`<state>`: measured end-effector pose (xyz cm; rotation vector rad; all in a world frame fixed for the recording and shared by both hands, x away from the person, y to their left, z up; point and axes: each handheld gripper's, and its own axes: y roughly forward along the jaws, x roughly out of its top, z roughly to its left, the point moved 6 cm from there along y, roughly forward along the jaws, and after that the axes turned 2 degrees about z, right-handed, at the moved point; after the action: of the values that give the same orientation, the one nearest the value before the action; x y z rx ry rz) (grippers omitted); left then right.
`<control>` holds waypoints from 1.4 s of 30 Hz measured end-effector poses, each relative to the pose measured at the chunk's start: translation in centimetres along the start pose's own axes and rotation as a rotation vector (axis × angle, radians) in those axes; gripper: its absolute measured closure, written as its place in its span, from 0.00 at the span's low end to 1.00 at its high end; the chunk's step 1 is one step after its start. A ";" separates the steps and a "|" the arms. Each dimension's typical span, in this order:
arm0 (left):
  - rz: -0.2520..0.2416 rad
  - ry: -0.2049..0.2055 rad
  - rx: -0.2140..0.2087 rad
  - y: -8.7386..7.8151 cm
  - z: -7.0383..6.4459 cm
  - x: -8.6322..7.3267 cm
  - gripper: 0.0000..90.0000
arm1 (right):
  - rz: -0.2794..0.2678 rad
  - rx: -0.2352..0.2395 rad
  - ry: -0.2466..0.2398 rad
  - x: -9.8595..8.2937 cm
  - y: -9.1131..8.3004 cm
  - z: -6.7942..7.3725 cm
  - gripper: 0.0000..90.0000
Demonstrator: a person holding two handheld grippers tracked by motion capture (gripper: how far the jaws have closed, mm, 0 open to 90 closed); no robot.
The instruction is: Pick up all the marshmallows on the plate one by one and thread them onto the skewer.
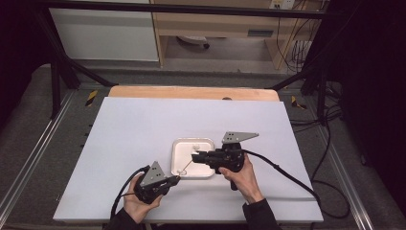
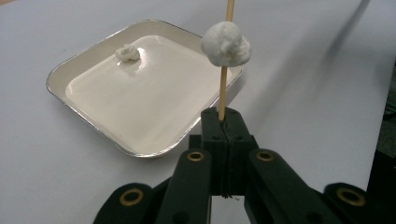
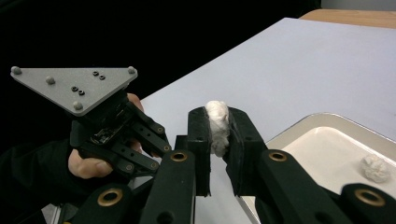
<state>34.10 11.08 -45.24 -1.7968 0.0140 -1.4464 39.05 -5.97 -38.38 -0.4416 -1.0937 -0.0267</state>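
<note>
Count, all placed relative to the tray [image 1: 178, 168]:

- Trays: 1, white with a silver rim.
- Marshmallows: 2. One lies in the tray at its far edge [image 1: 196, 145], [image 2: 127, 53], [image 3: 376, 168]. One sits on the skewer above the tray's near-left part [image 2: 226, 44], squeezed between my right gripper's [image 3: 219, 128] jaws.
- Skewers: 1, wooden [image 2: 224, 91], rising over the tray's near edge, its butt clamped in my left gripper [image 2: 223, 128].
- Grippers: 2. Mine on the left just off the tray's near-left corner [image 1: 176, 181]; mine on the right reaching in over the tray from its right side [image 1: 194, 156].
- Hands: 2, both near-side of the tray.
</note>
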 end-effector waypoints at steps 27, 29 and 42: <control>0.015 0.009 -0.002 0.3 -0.3 0.0 0.99 | -0.014 0.005 0.007 -0.7 0.3 0.1 0.90; 0.014 0.009 -0.005 0.3 -0.4 0.0 0.99 | -0.012 0.004 0.009 -0.7 0.3 0.1 0.90; -0.041 -0.008 0.000 0.0 -0.5 1.0 0.99 | 0.070 0.022 -0.008 -2.3 2.4 0.2 0.89</control>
<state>34.04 10.34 -44.43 -1.8123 -0.0271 -1.4677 38.33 -4.11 -41.11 -0.4603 -1.0844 0.0490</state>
